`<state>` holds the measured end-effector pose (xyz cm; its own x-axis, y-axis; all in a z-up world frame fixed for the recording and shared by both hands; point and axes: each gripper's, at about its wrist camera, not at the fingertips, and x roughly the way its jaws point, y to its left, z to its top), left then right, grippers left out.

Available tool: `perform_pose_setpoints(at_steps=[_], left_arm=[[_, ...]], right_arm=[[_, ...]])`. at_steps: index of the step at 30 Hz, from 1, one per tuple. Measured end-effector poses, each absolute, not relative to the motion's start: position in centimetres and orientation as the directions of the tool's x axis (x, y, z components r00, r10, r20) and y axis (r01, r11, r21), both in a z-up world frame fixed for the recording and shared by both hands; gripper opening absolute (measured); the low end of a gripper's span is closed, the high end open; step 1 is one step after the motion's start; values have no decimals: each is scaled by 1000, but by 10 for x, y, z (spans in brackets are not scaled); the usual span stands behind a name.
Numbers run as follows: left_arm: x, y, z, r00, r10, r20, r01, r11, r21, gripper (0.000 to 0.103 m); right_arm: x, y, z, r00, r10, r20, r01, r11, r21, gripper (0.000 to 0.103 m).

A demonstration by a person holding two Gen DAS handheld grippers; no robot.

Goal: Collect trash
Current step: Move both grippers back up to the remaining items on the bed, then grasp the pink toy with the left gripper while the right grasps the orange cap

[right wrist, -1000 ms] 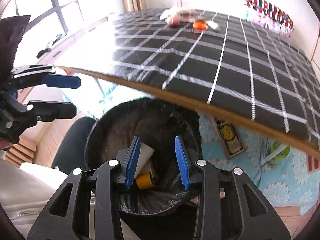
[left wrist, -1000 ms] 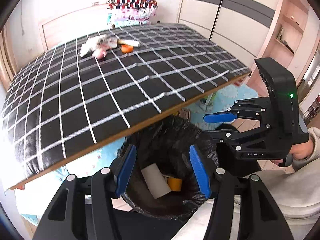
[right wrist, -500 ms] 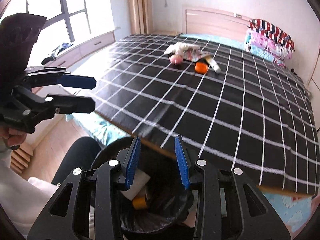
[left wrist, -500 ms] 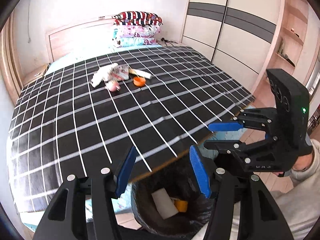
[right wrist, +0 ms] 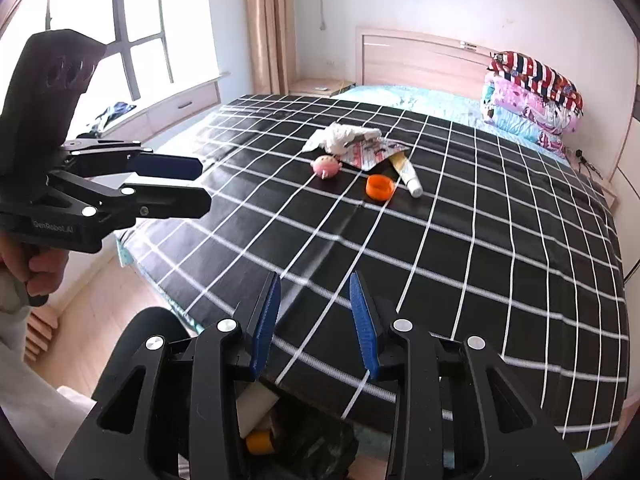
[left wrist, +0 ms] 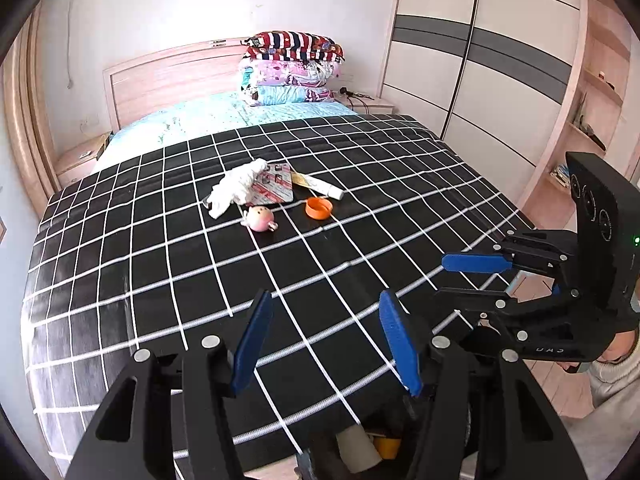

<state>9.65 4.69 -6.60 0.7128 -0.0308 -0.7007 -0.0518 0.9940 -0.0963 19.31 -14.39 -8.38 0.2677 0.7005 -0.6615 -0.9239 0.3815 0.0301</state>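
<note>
Both grippers are empty. The left gripper (left wrist: 326, 338) has its jaws half apart, and the right gripper (right wrist: 314, 322) has its jaws set narrower, with nothing between them. The trash lies in a small heap far ahead of both, out on the bed (left wrist: 140, 280). In the heap, the cap (left wrist: 319, 207) and the tube (left wrist: 320, 187) sit on the right gripper's side, so I think that hand is nearer. The tissue (left wrist: 240, 188) and the pink ball (left wrist: 261, 218) sit on the left gripper's side. The tube's long way runs across the left gripper's view, its cap end pointing right. The bin (right wrist: 312, 444) is right below both grippers.
</note>
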Motion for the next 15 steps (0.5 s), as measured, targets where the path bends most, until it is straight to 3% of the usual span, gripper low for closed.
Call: perform_pose_setpoints(at_steps=[15], left_arm=[[154, 82, -71, 706, -20, -708, -84, 990, -112, 54]], right_arm=[[240, -109, -74, 276, 719, -638, -912, 405, 61, 36]])
